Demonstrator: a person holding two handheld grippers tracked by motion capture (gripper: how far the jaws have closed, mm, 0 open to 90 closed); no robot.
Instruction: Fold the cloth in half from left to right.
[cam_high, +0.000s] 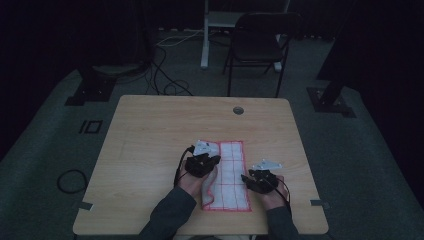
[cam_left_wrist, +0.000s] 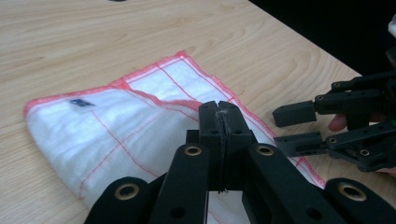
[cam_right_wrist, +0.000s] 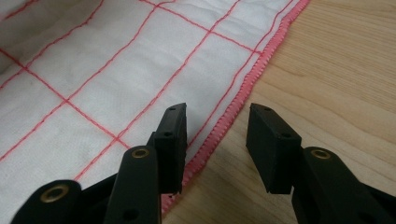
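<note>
From the high view, a white cloth with red grid lines (cam_high: 231, 175) lies near the front middle of the wooden table (cam_high: 150, 140), with the left gripper (cam_high: 201, 161) over its left part and the right gripper (cam_high: 260, 179) at its right edge. The left gripper view adds that the left gripper's (cam_left_wrist: 219, 112) jaws are pressed together on a raised fold of the cloth (cam_left_wrist: 116, 126), with a small dark label (cam_left_wrist: 80, 103) near the cloth's far corner. The right gripper view shows the right gripper (cam_right_wrist: 217, 123) with jaws apart, straddling the cloth's red hem (cam_right_wrist: 247, 79), one jaw over cloth and one over bare wood.
</note>
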